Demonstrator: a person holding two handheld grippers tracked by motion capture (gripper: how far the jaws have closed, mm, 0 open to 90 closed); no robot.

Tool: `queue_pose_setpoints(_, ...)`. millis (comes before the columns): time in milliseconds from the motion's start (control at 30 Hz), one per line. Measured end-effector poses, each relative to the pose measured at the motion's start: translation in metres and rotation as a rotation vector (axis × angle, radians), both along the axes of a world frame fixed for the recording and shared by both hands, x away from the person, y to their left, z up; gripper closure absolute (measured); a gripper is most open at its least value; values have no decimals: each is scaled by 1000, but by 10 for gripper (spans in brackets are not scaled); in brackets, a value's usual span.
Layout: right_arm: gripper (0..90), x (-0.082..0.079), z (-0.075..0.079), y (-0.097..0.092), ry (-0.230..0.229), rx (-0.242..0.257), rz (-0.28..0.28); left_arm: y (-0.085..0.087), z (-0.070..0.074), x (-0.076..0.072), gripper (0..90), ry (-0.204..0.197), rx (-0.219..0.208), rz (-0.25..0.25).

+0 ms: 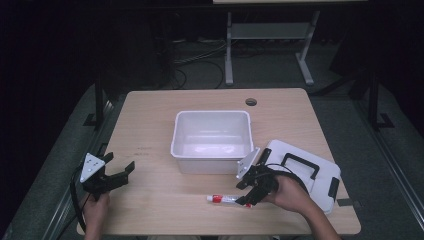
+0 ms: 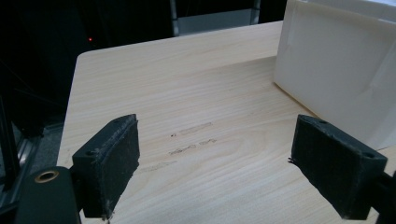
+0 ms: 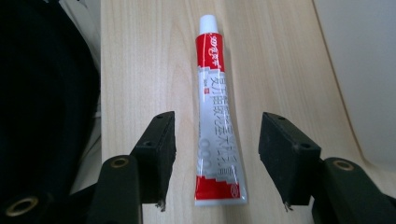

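Observation:
A red-and-white tube [image 1: 227, 199] [image 3: 217, 121] with a white cap lies flat on the wooden table near its front edge. My right gripper [image 1: 248, 199] [image 3: 218, 158] is lowered over the tube's crimped end. Its jaws stand on either side of the tube with a gap on both sides, so it is open and the pads do not touch the tube. My left gripper [image 1: 121, 171] [image 2: 215, 163] rests open at the front left of the table, with bare wood between its jaws.
An empty white bin [image 1: 212, 141] [image 2: 341, 70] stands at the table's middle. Its white lid [image 1: 305, 172] with black handle and clips lies at the right, behind my right hand. A cable hole [image 1: 251, 102] sits near the far edge.

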State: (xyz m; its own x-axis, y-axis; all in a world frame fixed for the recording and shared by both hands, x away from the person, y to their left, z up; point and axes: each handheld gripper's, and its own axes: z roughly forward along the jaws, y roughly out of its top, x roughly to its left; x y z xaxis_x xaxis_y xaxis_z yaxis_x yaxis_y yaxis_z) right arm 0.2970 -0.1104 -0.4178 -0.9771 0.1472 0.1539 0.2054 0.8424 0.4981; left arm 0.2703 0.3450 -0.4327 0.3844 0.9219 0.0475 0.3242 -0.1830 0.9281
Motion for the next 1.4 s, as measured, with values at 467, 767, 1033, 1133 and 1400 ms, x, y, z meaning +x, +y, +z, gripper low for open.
queue_pose_setpoints(467, 472, 6, -10, 20, 15, -7, 30, 2, 0, 0, 147, -3, -7, 4)
queue_pose_setpoints(767, 509, 8, -18, 27, 23, -27, 41, 3, 0, -1, 147, -3, -4, 5)
queue_pose_setpoints(1033, 543, 9, -24, 31, 32, -40, 54, 4, 1, -1, 147, -5, -11, 10)
queue_pose_setpoints(1133, 567, 9, -25, 31, 33, -42, 55, 4, 1, -1, 147, -9, -12, 11)
queue_pose_setpoints(1400, 626, 8, -28, 34, 20, -56, 75, 5, 1, -2, 147, -11, -15, 13)
